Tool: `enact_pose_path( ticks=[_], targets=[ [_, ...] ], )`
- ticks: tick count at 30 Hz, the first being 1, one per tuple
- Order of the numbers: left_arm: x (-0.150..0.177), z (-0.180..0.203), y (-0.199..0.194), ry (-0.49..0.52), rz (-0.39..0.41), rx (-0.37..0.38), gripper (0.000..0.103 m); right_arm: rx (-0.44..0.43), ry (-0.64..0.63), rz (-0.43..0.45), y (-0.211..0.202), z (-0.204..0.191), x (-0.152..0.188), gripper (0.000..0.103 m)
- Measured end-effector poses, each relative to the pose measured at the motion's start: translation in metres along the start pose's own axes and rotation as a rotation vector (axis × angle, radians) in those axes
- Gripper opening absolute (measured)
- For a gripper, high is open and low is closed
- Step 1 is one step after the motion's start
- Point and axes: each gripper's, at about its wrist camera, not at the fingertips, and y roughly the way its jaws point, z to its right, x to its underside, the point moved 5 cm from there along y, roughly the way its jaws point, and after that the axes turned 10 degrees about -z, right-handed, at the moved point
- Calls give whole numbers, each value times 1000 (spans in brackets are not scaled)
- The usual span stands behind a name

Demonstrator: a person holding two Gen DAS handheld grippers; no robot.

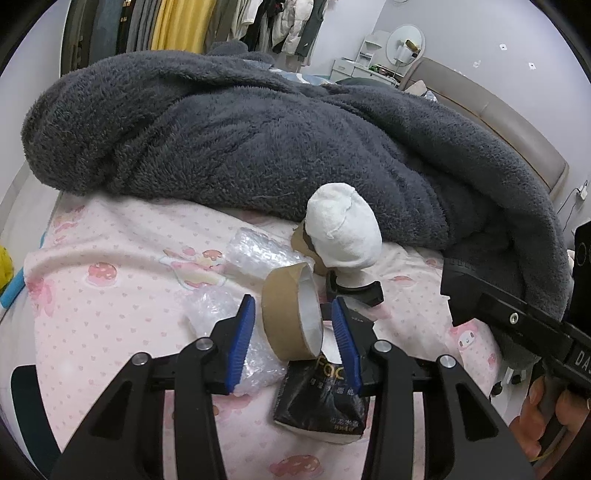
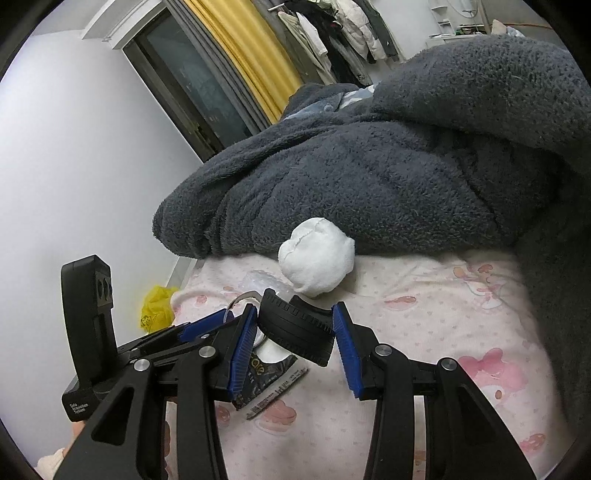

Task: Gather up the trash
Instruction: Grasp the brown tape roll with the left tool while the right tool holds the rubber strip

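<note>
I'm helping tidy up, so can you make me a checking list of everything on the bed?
Surface: pink patterned bedsheet.
Job's things: cardboard tape roll, black tissue packet, clear plastic wrap, white cloth ball, curved black plastic piece.
Clutter: grey fleece blanket.
Claws: left claw open around the tape roll; right claw open around the black plastic piece.
Cables: one at the wall.
Surroundings: hanging clothes, yellow bag on the floor.
</note>
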Motion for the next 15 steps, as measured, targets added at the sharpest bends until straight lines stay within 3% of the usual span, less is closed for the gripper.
enact_pose_path(
  ticks=[3, 15],
  targets=[
    [0, 5, 2, 12, -4, 6, 25, 1, 0, 2, -2, 2, 0, 43],
    [5, 17, -25, 90, 85, -40, 23, -11, -51, 15, -5, -13, -8, 43]
  ],
)
